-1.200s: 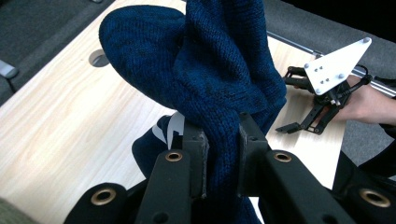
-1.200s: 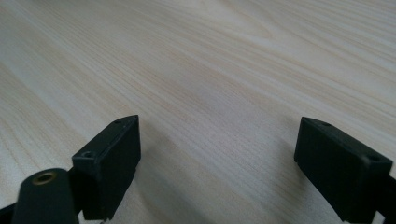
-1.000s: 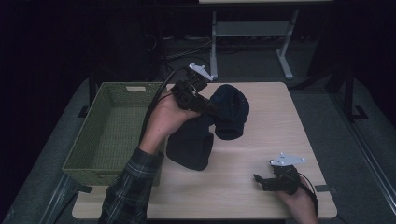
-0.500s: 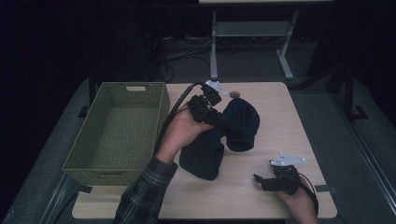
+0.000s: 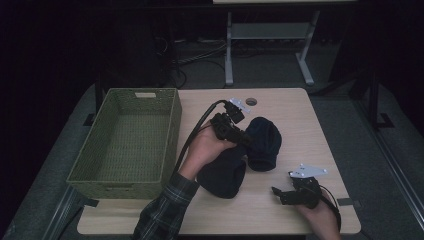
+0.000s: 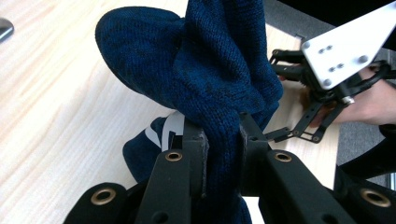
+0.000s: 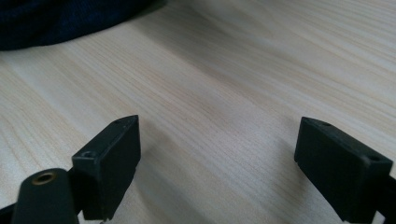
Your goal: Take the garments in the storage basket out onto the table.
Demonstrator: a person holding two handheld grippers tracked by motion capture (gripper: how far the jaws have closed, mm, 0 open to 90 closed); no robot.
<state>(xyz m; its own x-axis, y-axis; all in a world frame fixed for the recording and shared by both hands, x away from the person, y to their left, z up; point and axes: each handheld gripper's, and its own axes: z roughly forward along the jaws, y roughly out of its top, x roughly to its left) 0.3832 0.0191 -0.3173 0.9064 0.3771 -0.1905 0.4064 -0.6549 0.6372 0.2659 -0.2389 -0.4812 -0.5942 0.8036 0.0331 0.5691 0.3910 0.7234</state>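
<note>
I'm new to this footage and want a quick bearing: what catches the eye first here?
At mid-table the left gripper has its jaws clamped on a bunched dark blue knit, which drapes onto the table. A woven basket sits on the table's left side. At the near right edge the right gripper rests low, jaws wide apart with nothing between them.

Navy knit hat, green basket

The woven green rectangular basket blocks the light wooden desk's left edge. Dark blue knitted fabric fills the middle. The far right corner lies open.
</note>
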